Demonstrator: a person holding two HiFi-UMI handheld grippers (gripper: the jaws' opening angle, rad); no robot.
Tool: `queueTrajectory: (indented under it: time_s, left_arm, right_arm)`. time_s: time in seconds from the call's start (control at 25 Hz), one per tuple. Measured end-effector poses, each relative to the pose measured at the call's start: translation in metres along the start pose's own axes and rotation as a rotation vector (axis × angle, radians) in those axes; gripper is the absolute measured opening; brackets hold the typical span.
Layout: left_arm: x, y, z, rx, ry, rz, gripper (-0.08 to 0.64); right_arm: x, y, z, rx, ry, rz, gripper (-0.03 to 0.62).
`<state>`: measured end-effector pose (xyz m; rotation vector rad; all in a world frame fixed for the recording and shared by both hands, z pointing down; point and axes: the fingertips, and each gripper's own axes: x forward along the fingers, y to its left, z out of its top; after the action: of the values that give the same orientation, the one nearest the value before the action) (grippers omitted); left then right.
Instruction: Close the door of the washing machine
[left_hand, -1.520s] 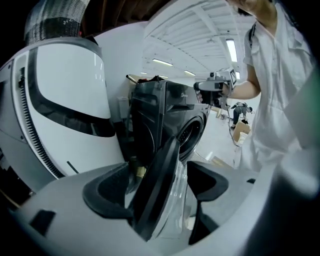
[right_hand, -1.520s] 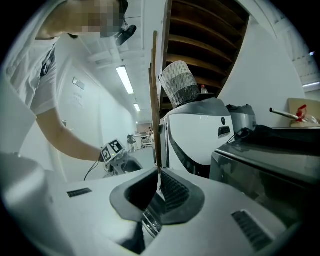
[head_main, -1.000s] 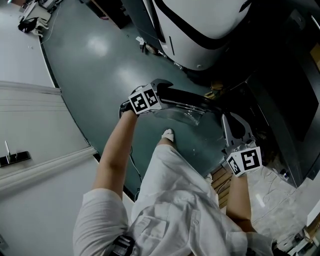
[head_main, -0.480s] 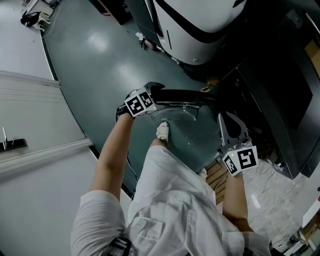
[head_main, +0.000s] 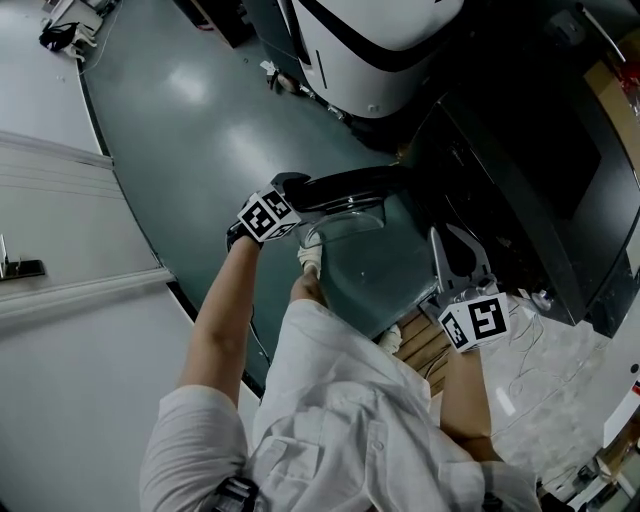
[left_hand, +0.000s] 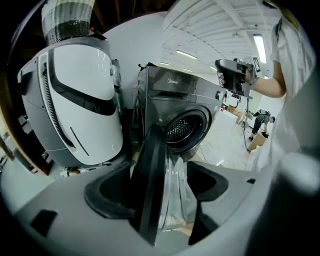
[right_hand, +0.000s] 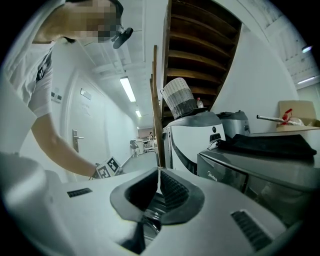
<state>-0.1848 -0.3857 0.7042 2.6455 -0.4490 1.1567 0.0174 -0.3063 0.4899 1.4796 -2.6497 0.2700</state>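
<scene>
The dark washing machine (head_main: 520, 170) stands at the right, its drum opening (left_hand: 185, 129) uncovered. Its round door (head_main: 345, 195), a black ring with a clear bowl, stands partly open and edge-on toward me. My left gripper (head_main: 290, 195) is shut on the door's free edge; in the left gripper view the black rim (left_hand: 152, 185) and the glass bowl (left_hand: 176, 195) fill the space between the jaws. My right gripper (head_main: 445, 240) hovers in front of the machine, apart from the door, shut with nothing held; its tips meet in the right gripper view (right_hand: 159, 175).
A large white appliance (head_main: 370, 50) stands beside the washing machine. A white wall and door (head_main: 60, 200) border the green floor on the left. My own leg and shoe (head_main: 310, 255) are just below the door. A wooden pallet (head_main: 420, 340) and cables lie near the right gripper.
The left gripper has swung the door's free edge toward the machine front, so the door stands at a narrower angle. The right gripper has stayed roughly where it was.
</scene>
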Motion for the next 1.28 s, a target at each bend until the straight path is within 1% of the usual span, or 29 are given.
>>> queueTrajectory:
  time_s: [0.2, 0.36, 0.48, 0.68, 0.92, 1.12, 1.28]
  left_arm:
    - [-0.002, -0.034, -0.008, -0.047, -0.018, 0.043, 0.356]
    - [0.002, -0.055, -0.004, -0.095, -0.047, 0.072, 0.356]
    - [0.004, -0.071, -0.001, -0.121, -0.068, 0.097, 0.354]
    - [0.009, -0.098, 0.001, -0.163, -0.097, 0.134, 0.354]
    - [0.016, -0.12, 0.007, -0.223, -0.122, 0.17, 0.354]
    - [0.027, -0.139, 0.011, -0.286, -0.11, 0.225, 0.354]
    - [0.047, -0.157, 0.016, -0.343, -0.106, 0.259, 0.354]
  right_arm:
    - [-0.038, 0.007, 0.003, -0.01, -0.008, 0.007, 0.032]
    - [-0.063, 0.009, 0.012, -0.044, -0.031, 0.021, 0.032]
    - [-0.079, 0.012, 0.011, -0.07, -0.025, 0.031, 0.032]
    - [-0.104, 0.013, 0.004, -0.073, -0.013, 0.031, 0.032]
    - [-0.133, 0.009, 0.006, -0.094, -0.03, 0.03, 0.032]
    - [-0.173, 0.001, 0.004, -0.095, -0.041, 0.031, 0.032]
    - [-0.208, -0.015, -0.005, -0.095, -0.024, 0.012, 0.032]
